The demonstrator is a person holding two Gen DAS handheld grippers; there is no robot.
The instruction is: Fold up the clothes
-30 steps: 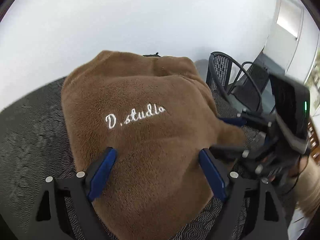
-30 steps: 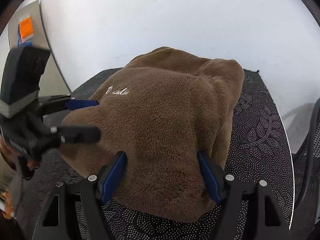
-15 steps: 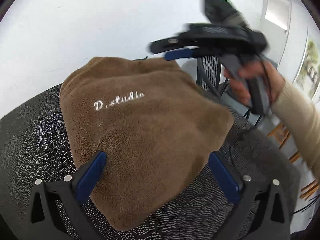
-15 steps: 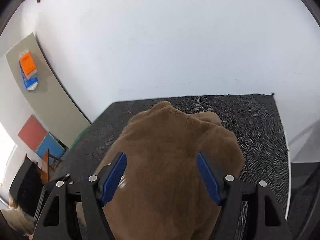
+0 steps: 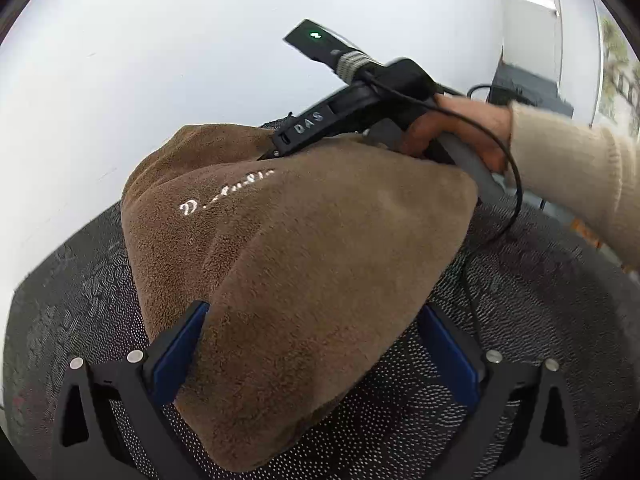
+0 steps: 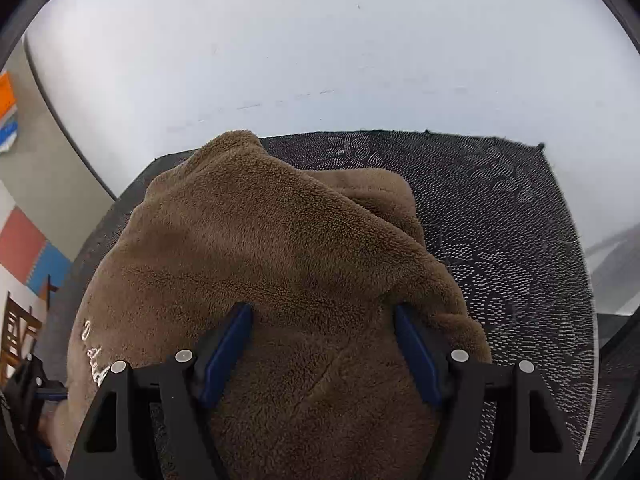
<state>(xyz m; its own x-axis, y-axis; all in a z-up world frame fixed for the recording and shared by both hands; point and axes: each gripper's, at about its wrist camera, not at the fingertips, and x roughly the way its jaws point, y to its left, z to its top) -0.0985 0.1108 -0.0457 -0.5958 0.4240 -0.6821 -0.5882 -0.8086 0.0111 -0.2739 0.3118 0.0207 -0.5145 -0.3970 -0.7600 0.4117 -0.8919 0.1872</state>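
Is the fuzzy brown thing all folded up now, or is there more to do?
Mostly folded: the brown fleece sits as a thick bundle on the dark mat, its white stitched lettering on top. The left gripper has just opened its jaws and grips nothing. The right gripper presses into the far side, jaws apart. Left: probably neatening and letting go.

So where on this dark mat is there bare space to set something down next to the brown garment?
Bare mat runs from the brown garment to the mat's far corner. The left gripper has just opened over the garment; another bare patch lies beside it. Crowded: the right gripper pressing the fleece.
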